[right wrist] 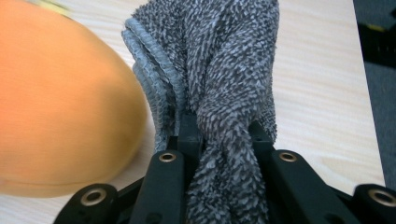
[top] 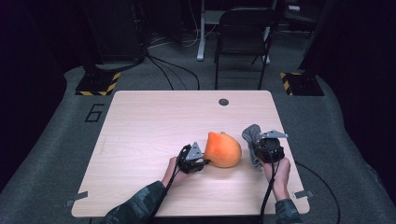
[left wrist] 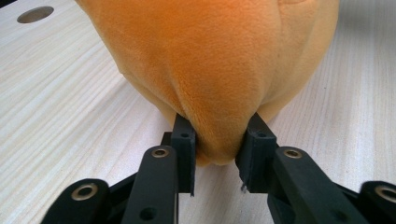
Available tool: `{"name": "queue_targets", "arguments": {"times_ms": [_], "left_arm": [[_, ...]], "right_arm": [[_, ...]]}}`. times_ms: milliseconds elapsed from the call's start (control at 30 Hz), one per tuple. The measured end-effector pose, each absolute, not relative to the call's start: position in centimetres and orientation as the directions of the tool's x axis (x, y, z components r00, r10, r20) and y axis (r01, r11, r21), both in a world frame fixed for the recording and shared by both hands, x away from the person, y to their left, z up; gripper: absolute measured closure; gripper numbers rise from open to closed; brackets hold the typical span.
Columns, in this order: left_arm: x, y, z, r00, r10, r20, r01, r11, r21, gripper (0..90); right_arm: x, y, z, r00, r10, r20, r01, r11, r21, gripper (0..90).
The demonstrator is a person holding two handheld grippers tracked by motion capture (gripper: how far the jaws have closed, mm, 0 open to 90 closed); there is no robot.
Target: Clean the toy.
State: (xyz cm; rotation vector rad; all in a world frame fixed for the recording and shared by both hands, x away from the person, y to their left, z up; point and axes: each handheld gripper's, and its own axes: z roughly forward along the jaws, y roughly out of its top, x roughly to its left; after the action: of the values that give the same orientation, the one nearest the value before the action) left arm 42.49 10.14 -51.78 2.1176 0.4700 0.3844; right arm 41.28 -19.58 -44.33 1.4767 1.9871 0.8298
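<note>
On a wooden table [top: 140, 140], the left gripper [top: 201, 162] is pinching a fold of an orange plush toy [top: 223, 149] lying near centre. At the toy's three o'clock, the right gripper [top: 261, 149] is clamping a bunched grey cloth [top: 252, 135].

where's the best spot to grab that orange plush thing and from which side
Pinch the soft bulge low on the orange plush, coming in level from the person's side, as the left gripper does: its fingers squeeze a fold there. The body is round and wide, so only gathered fabric fits between them.
</note>
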Motion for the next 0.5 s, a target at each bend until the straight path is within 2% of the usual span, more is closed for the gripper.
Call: {"name": "queue_targets", "arguments": {"times_ms": [133, 267, 433, 500], "left_arm": [[42.3, 10.1, -51.8, 0.877, 0.470, 0.103, 0.170, -0.502, 0.848, 74.6], [42.3, 10.3, -51.6, 0.875, 0.479, 0.072, 0.182, -0.463, 0.867, 75.1], [42.3, 10.6, -51.0, 0.878, 0.479, -0.001, 0.227, -0.413, 0.882, 75.2], [42.5, 10.9, -50.4, 0.874, 0.482, -0.060, 0.269, -0.378, 0.886, 75.2]], "right_arm": [[41.7, -20.0, -45.2, -0.254, 0.966, -0.041, 0.660, 0.204, 0.723, 74.1], [41.7, -20.2, -45.1, -0.248, 0.968, -0.043, 0.659, 0.201, 0.725, 74.0], [41.6, -20.5, -44.9, -0.237, 0.971, -0.041, 0.652, 0.190, 0.734, 74.0], [41.4, -20.6, -44.4, -0.243, 0.969, -0.045, 0.648, 0.197, 0.736, 74.0]]}}
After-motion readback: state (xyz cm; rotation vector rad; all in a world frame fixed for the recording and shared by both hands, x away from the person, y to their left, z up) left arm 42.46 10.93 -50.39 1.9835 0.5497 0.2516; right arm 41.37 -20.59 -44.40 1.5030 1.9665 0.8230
